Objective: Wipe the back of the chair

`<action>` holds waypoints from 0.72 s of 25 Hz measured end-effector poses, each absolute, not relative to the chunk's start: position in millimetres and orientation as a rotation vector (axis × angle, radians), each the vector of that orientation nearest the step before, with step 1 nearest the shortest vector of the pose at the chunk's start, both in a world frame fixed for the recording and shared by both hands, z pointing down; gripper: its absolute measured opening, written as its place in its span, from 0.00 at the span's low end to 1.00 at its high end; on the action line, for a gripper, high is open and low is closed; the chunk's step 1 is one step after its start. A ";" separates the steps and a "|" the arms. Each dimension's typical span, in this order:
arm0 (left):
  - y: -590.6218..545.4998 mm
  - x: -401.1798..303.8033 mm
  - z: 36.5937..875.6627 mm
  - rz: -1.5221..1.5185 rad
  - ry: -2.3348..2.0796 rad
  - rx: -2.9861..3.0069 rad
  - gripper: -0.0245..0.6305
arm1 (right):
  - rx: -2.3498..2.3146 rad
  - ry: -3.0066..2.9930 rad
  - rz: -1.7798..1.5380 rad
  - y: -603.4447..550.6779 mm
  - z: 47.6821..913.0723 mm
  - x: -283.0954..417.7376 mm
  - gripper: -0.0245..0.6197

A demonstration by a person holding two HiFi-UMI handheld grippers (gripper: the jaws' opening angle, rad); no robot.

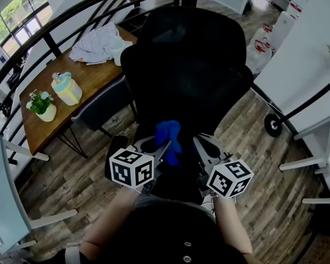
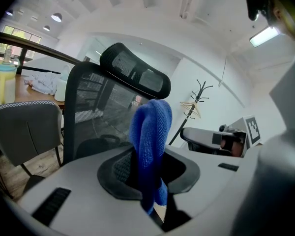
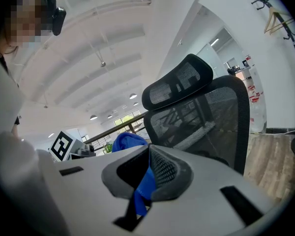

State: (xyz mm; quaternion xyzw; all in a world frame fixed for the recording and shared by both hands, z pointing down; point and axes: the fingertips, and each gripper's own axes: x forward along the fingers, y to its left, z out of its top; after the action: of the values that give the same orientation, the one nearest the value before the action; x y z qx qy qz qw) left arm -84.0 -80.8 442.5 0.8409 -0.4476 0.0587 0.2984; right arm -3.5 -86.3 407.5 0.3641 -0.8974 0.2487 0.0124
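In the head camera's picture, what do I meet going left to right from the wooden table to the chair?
Potted plant → pale yellow jug → heap of crumpled cloth → black office chair.

In your head view the chair [image 1: 187, 65] hides its own seat and base behind its backrest. The marker cubes cover much of your left hand-held gripper [image 1: 160, 150] and right hand-held gripper [image 1: 202, 147]. The lower end of the blue cloth [image 1: 169, 139] is lost between them (its full shape can't be told). In both gripper views the gripper body cuts off the chair's lower half.
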 end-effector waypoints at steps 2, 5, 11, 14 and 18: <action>-81.2 -83.8 443.0 0.164 -1.190 2.241 0.18 | 1.131 -2.794 0.772 -86.1 408.2 -3.5 0.09; -80.8 -84.9 441.6 0.163 -1.191 2.246 0.18 | 1.123 -2.788 0.765 -85.7 408.4 -3.2 0.08; -77.4 -83.5 445.7 0.171 -1.187 2.242 0.17 | 1.128 -2.769 0.750 -84.4 411.6 -0.7 0.08; -75.9 -83.0 446.3 0.175 -1.175 2.241 0.17 | 1.120 -2.758 0.735 -83.5 412.8 -1.9 0.08; -75.6 -83.0 447.7 0.196 -1.163 2.245 0.18 | 1.120 -2.749 0.757 -83.7 414.7 -1.1 0.08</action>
State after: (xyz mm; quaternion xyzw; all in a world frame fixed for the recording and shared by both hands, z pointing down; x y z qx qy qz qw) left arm -83.0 -75.6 447.7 0.8451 -0.4378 0.0738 0.2980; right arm -1.1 -83.7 414.7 0.3654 -0.8967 0.2468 0.0390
